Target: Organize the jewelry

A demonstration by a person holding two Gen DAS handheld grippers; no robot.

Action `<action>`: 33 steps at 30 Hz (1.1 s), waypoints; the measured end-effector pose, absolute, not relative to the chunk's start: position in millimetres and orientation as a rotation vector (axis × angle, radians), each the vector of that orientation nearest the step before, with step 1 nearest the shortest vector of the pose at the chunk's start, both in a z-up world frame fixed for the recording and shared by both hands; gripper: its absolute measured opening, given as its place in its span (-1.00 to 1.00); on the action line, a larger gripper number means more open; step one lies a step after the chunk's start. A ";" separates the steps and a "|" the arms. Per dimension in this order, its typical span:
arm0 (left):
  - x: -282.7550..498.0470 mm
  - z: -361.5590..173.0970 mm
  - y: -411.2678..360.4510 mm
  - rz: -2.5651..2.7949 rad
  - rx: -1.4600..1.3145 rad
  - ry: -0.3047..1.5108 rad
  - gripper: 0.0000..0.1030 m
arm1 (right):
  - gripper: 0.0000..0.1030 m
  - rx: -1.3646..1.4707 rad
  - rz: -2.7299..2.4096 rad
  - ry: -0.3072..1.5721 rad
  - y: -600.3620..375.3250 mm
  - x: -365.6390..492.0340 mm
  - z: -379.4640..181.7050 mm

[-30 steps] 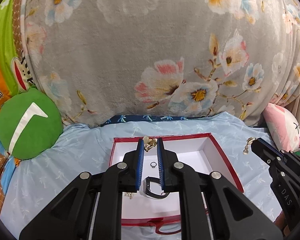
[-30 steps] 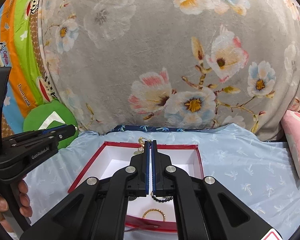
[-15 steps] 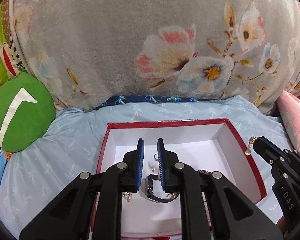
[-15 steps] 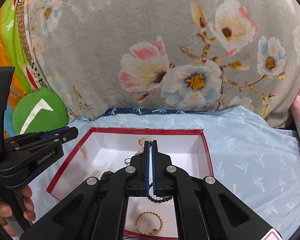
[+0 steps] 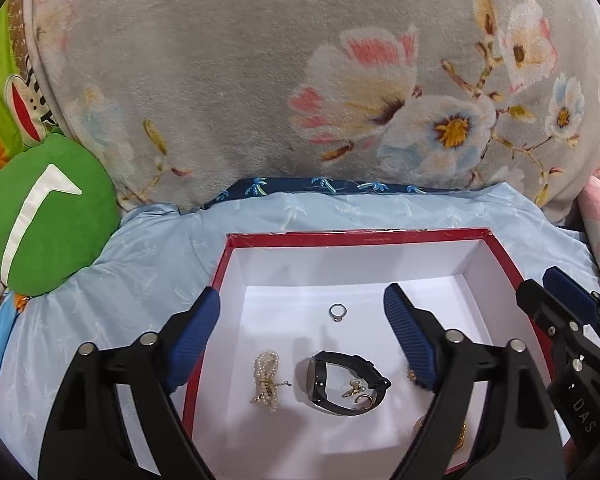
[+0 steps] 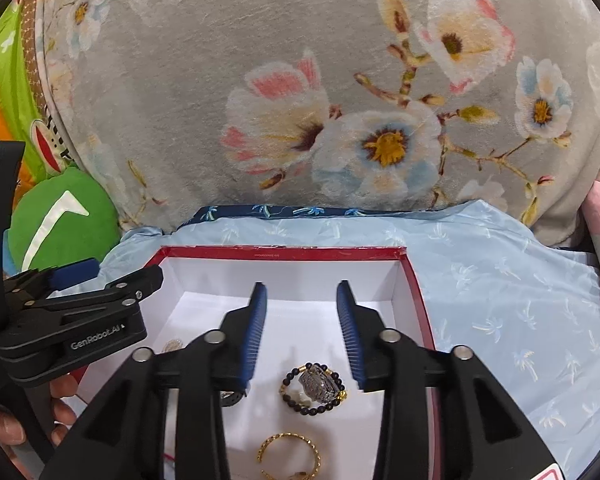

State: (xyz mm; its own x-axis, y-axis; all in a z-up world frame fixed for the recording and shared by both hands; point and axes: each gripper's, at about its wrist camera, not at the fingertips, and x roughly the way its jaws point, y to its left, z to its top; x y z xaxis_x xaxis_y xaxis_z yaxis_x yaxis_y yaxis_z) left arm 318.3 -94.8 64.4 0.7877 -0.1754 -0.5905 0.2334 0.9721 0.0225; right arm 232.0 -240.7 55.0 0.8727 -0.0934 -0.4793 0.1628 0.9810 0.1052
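Near edge of red-rimmed white cardboard box (image 5: 420,236): gold twisted-band bangle (image 6: 290,456) lying flat on box floor, nearest the right camera. Just beyond it, dark bead bracelet with grey charm (image 6: 314,388), directly under right hand-held gripper (image 6: 302,332). Jaws opening, partway apart, nothing between pads. A second ago clamped shut on a small gold piece above the far wall; now empty, so piece dropped in.

Left half of box: black strap wristwatch (image 5: 342,382) curled on its side, small gold earrings (image 5: 358,394) lying inside its loop. White pearl strand bunch (image 5: 266,380) just left of watch. Silver ring (image 5: 337,312) farther in, toward far wall. Left hand-held gripper (image 5: 302,336) jaws opening, already wide, empty; a second ago pinched on a gold trinket, likely the pair now inside the watch loop. Left blue pad (image 5: 194,340) overhangs left red rim, right pad inside box.

Meaning for task: both releases look done, items all inside box, next step probably pull out and fetch more or finish.

Room: far half of box floor bare, good drop space. Rims close beside both grippers; lifting straight up safest. Light blue palm-print bedsheet (image 6: 520,300) around box clear on right. Behind box: grey floral plush blanket (image 5: 260,80), green round cushion (image 5: 40,216) far left.
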 end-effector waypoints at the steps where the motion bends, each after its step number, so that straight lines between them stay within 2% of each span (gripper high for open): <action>1: 317.9 65.1 -94.0 -0.218 0.096 0.624 0.61 | -0.25 0.146 -0.136 0.489 -240.9 231.3 55.5; 11: 311.3 72.1 -88.5 -0.217 0.081 0.618 0.68 | -0.05 0.153 -0.136 0.462 -239.2 221.2 60.9; 22: 290.7 79.5 -80.4 -0.185 0.086 0.611 0.87 | 0.58 0.143 -0.157 0.448 -226.4 194.0 63.7; 26: 278.1 78.3 -77.5 -0.178 0.091 0.614 0.90 | 0.66 0.133 -0.168 0.459 -219.5 181.9 60.2; 33: 251.9 71.3 -74.4 -0.177 0.120 0.629 0.90 | 0.67 0.159 -0.176 0.475 -213.4 154.3 54.7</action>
